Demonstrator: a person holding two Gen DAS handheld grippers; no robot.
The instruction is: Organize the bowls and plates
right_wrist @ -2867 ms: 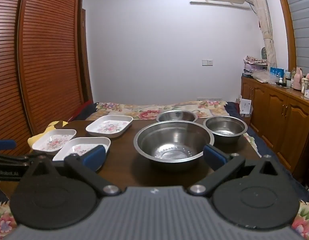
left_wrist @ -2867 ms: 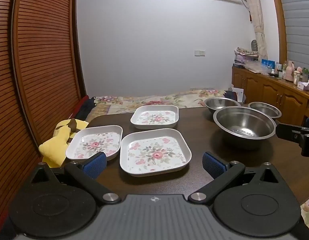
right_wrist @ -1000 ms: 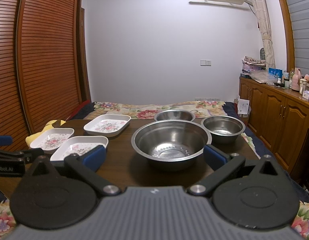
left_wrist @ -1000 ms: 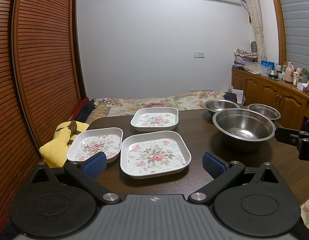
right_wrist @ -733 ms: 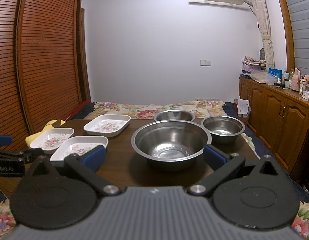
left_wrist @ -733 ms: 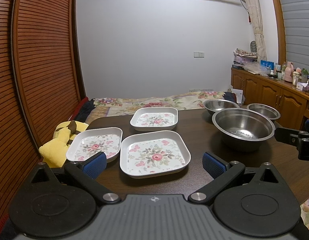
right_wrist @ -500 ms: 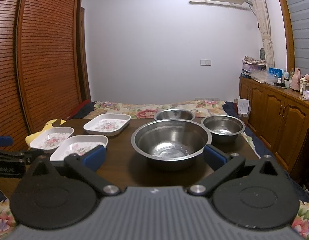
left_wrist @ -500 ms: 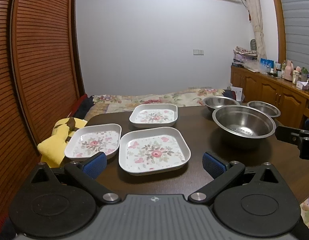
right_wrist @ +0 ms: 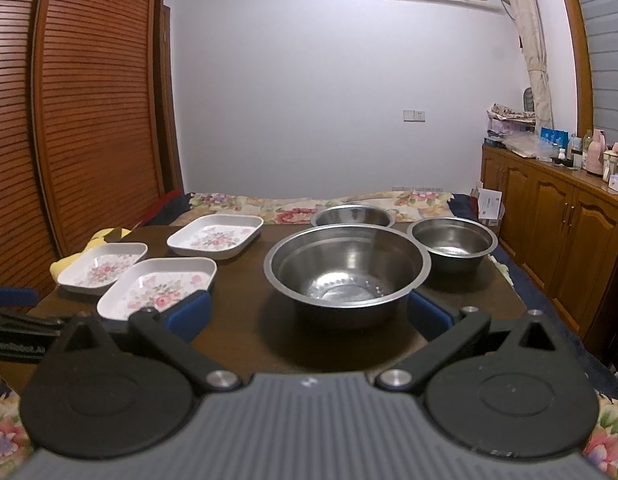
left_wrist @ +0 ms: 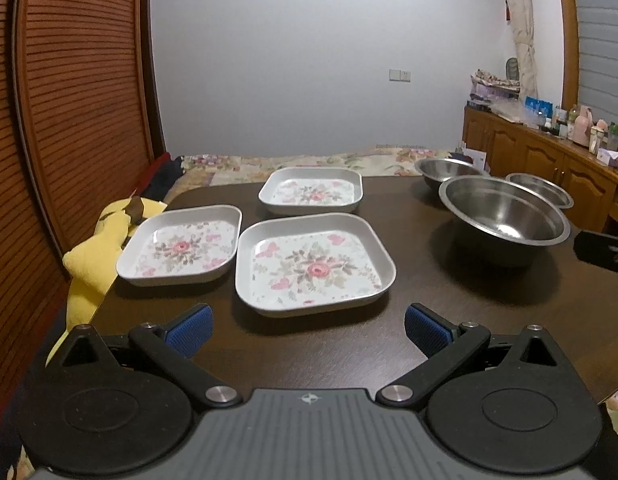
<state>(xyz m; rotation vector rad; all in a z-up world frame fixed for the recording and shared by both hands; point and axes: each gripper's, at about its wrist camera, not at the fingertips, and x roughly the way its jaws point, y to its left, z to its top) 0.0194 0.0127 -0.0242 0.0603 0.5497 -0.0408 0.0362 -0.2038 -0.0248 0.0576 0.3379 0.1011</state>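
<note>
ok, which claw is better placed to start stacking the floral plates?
Left. The left claw, open, faces the nearest floral plate; the right claw, also open, faces the big steel bowl.

The 3 square plates are white with pink roses and grey-green leaves: the nearest plate [left_wrist: 315, 264] adds pink butterflies; the left plate [left_wrist: 181, 249] and the far plate [left_wrist: 312, 193] carry the same print; the 3 bowls are bare silver steel, the large bowl [right_wrist: 347, 270], the small bowl [right_wrist: 452, 243] and the back bowl [right_wrist: 352, 216]; the table [left_wrist: 421, 300] is dark brown; both grippers' pads are blue on black arms, left gripper [left_wrist: 309, 330], right gripper [right_wrist: 309, 316]; a yellow plush toy [left_wrist: 95, 252] has a brown tip; the bedspread [right_wrist: 293, 204] is cream, floral, red and green.
</note>
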